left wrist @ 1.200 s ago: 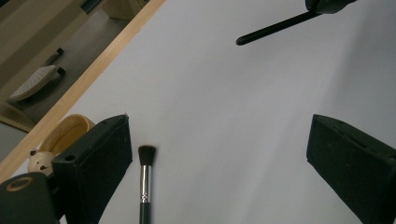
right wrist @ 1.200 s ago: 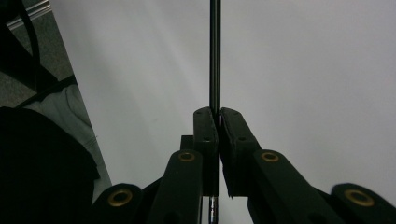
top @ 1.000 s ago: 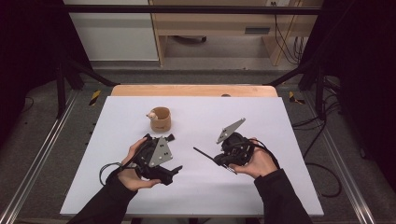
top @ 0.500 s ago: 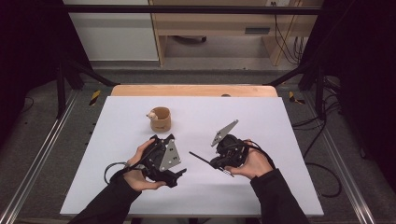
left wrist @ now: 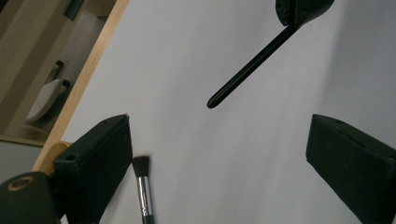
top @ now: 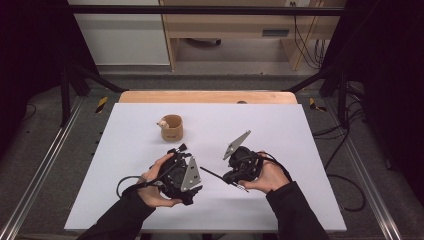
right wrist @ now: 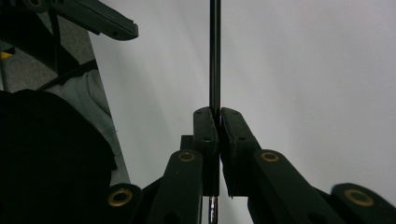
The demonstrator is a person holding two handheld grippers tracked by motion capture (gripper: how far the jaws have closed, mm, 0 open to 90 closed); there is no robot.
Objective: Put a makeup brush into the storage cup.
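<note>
Pinching a thin black stick (top: pixel 212 174), likely a brush handle, the right gripper (right wrist: pixel 215 116) is clamped tight on it near one end, so most of its length pokes out in mid-air over the white table (top: pixel 300 130) towards the other hand. The left gripper (left wrist: pixel 219 121) has its jaws spread wide with nothing in them. Compared with a second ago, the left hand has slid in closer and a bit lower, and the gap to the stick's free tip has shrunk. From the left gripper view the tip now hangs out ahead of the open jaws, roughly between them but not inside yet, so to me this looks like the lead-up to a hand-over or a two-handed grab. A small black-bristled brush (left wrist: pixel 142 191) shows right next to one left jaw; can't tell what it's resting on. The tan cup (top: pixel 171 128) sits just beyond the left hand, near enough to bump if that hand swings forward. Loads of bare table off to the right and towards the wooden far edge (top: pixel 210 96).
</note>
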